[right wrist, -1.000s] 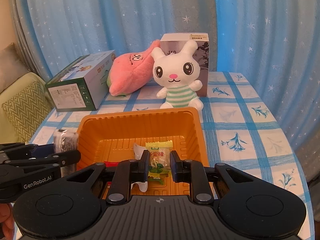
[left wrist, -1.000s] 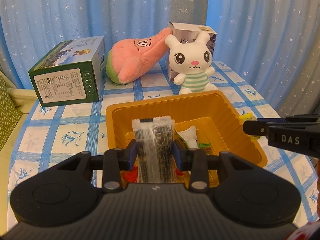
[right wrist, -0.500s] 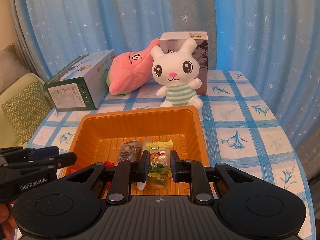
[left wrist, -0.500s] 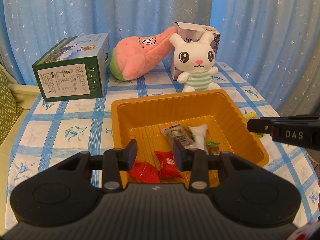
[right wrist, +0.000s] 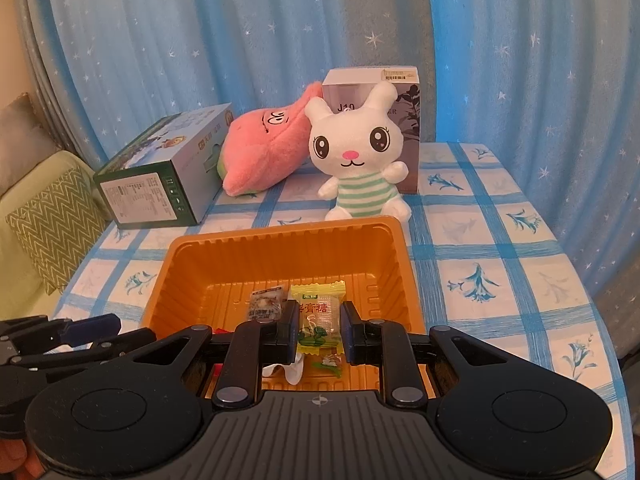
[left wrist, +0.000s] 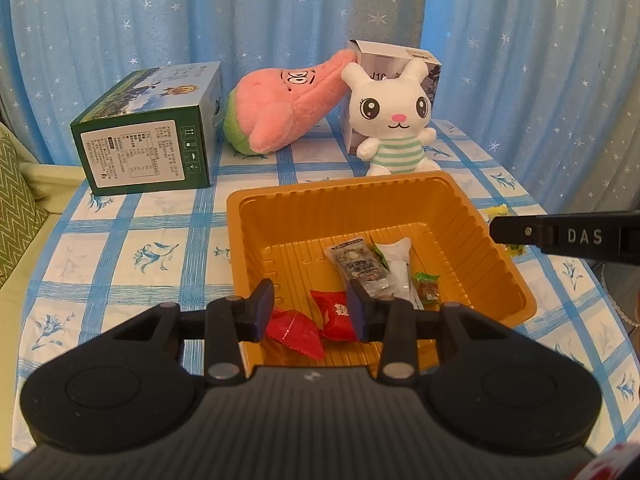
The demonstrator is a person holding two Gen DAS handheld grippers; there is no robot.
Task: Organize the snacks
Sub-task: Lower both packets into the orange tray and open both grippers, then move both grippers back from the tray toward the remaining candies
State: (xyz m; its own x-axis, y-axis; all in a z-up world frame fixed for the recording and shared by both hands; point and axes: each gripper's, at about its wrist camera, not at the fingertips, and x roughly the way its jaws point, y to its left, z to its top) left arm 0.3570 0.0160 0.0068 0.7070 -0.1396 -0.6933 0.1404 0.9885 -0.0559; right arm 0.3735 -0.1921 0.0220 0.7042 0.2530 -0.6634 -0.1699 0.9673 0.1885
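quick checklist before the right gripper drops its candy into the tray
1. Right gripper shut on the yellow candy: ok.
2. Candy over the orange tray, inside its rim: ok.
3. Left gripper open and empty: ok.
4. Left gripper out of the drop path: cannot tell.
5. Tray floor under the candy bare: not ok, a white packet lies there.
6. More snacks on the table: cannot tell.

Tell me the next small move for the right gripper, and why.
Probably open the right gripper: it holds the yellow candy above the orange tray, where other snacks already lie. The left gripper is open and holds nothing.
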